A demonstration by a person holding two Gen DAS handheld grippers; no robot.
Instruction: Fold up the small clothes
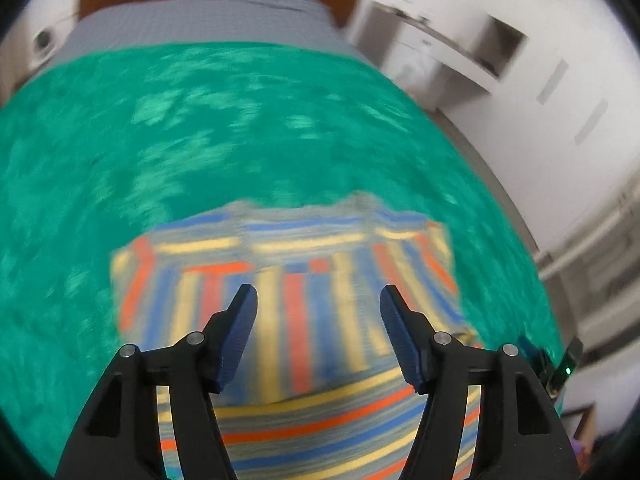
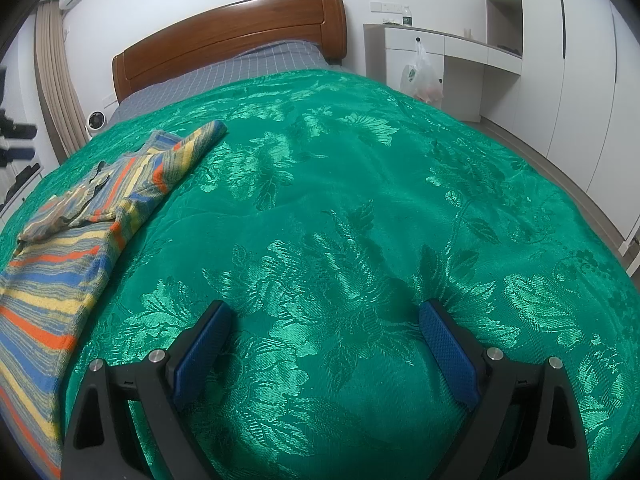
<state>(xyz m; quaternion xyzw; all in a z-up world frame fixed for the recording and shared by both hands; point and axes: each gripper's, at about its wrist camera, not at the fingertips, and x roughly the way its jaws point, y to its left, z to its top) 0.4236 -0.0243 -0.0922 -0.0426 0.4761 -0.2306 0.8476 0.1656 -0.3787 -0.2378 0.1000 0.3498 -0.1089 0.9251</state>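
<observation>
A striped knit garment (image 1: 304, 320) in blue, yellow, orange and grey lies on the green bedspread (image 1: 200, 120). The left wrist view is blurred. My left gripper (image 1: 318, 294) hovers over the garment's folded upper part, its jaws apart with nothing between them. In the right wrist view the same garment (image 2: 80, 216) lies at the left, one sleeve folded in over its body. My right gripper (image 2: 326, 312) stands open above bare bedspread (image 2: 360, 184), well to the right of the garment.
A wooden headboard (image 2: 240, 28) and grey checked sheet (image 2: 248, 66) lie at the far end of the bed. White cabinets (image 2: 560, 60) and a plastic bag (image 2: 420, 76) stand at the right. A small fan (image 2: 95, 120) sits by the curtain at left.
</observation>
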